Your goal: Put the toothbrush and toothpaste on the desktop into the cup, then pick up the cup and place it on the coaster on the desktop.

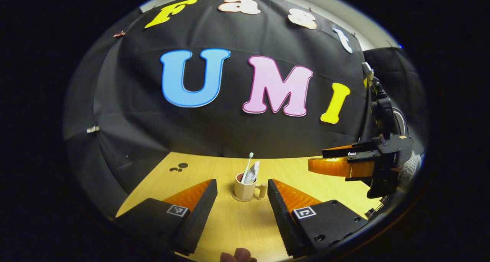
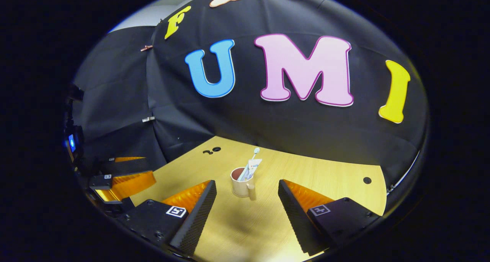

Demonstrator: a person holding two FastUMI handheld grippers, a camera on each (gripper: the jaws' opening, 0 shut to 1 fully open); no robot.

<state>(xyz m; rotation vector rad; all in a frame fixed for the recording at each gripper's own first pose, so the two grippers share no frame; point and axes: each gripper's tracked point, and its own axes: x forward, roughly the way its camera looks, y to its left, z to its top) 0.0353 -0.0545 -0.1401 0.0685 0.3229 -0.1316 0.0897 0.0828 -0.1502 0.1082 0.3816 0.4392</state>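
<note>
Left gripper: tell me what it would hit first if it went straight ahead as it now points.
Probably the cup, which stands on the desk straight ahead between the open fingers of the left gripper, toothbrush and toothpaste inside. Depth is unclear.

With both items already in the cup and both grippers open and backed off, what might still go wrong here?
1. The toothbrush and toothpaste lean out above the cup; a returning gripper could knock them.
2. The coaster seems to peek from under the cup's base, but I cannot confirm it, so placement may be off-centre.
</note>
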